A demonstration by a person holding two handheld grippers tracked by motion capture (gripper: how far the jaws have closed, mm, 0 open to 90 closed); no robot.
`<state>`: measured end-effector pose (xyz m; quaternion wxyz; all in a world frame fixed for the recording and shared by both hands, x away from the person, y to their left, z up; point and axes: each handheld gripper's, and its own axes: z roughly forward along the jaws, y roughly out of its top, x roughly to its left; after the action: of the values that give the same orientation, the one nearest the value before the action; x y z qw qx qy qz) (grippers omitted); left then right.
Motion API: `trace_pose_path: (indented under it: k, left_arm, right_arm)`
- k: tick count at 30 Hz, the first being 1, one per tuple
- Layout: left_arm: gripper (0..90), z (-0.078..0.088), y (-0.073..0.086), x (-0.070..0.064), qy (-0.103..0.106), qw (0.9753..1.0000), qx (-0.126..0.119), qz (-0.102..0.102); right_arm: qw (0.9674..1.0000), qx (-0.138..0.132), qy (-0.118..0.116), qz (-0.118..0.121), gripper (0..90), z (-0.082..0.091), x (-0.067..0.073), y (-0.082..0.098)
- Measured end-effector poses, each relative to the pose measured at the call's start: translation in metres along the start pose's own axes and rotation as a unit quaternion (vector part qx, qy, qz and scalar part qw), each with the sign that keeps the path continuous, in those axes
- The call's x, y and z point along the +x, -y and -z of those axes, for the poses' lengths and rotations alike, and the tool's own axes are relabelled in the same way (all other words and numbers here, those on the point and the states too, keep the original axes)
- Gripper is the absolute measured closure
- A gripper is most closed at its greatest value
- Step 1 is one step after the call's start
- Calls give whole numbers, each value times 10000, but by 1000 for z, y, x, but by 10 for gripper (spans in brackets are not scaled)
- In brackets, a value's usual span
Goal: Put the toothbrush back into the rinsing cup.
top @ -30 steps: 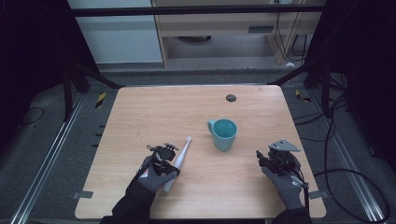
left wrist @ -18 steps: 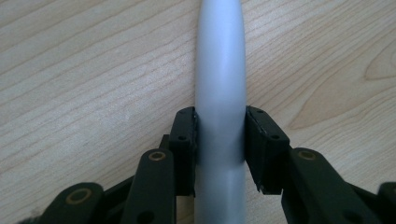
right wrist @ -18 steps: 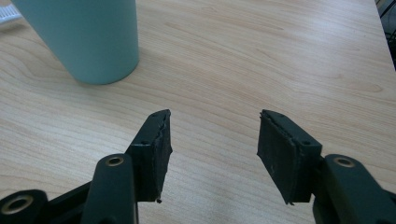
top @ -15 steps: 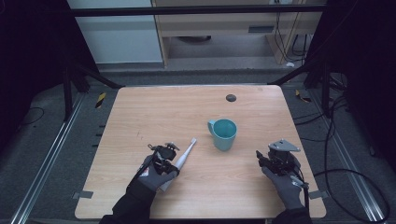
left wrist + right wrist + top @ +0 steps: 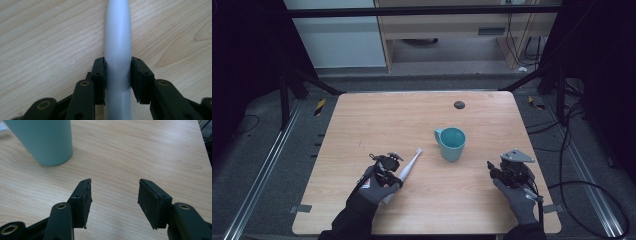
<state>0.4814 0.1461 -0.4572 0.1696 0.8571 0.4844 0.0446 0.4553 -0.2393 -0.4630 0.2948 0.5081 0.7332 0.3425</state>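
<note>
Both pads [image 5: 98, 75] pinching toothbrush [image 5: 118, 50], cup [image 5: 451, 143] beyond

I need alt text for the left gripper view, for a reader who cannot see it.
The left claw is shut on the handle of a white toothbrush, its two black pads pressing the handle from both sides. The handle runs straight up the picture, over a light wooden table.
</note>
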Motion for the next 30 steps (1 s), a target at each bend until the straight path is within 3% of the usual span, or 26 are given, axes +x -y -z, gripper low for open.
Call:
trace_pose_path:
  k: [4, 6, 9, 10, 11, 12, 13, 14, 17, 21, 23, 25, 26, 27, 28, 30]
  left_arm:
    - [657, 16, 2, 5, -7, 9997, -241, 43]
    - [657, 32, 3, 9, -31, 9983, -574, 133]
    - [657, 43, 2, 12, -85, 9958, -883, 210]
    - [657, 43, 2, 12, -85, 9958, -883, 210]
    - [657, 50, -1, 14, -134, 9937, -1084, 266]
    - [657, 50, -1, 14, -134, 9937, -1084, 266]
    - [657, 57, -4, 15, -181, 9901, -1349, 335]
    - [657, 57, -4, 15, -181, 9901, -1349, 335]
    - [657, 66, -14, 17, -302, 9822, -1806, 427]
    - [657, 73, -25, 18, -334, 9743, -2177, 474]
    - [657, 76, -32, 17, -327, 9693, -2383, 501]
    - [657, 78, -39, 13, -468, 9630, -2609, 476]
    - [657, 78, -39, 13, -468, 9630, -2609, 476]
    - [657, 79, -43, 10, -543, 9598, -2711, 476]
    - [658, 80, -49, 7, -613, 9548, -2873, 460]
    - [657, 80, -57, 2, -682, 9490, -3047, 430]
  right_arm:
    - [10000, -10, 22, -20, 444, 1, -2, 0]
    - [10000, -21, 45, -51, 444, 1, -2, 0]
    - [9999, -33, 86, -62, 442, 1, -3, 1]
    - [9999, -43, 94, -66, 442, 2, -3, 1]
    - [9999, -47, 105, -72, 440, 2, -3, 1]
    - [9999, -57, 106, -82, 439, 2, -3, 1]
    - [9999, -68, 115, -93, 438, 2, -3, 1]
    - [9998, -73, 121, -105, 437, 2, -4, 1]
    - [9998, -91, 118, -112, 435, 2, -4, 1]
    - [9998, -79, 111, -117, 432, 2, -4, 1]
    - [9998, -76, 122, -101, 432, 1, -4, 2]
    - [9998, -69, 129, -115, 432, 1, -4, 2]
    - [9998, -69, 129, -115, 432, 1, -4, 2]
    - [9998, -82, 145, -86, 431, 1, -5, 3]
    - [9998, -94, 146, -78, 431, 1, -5, 3]
    - [9998, -97, 150, -67, 431, 1, -4, 3]
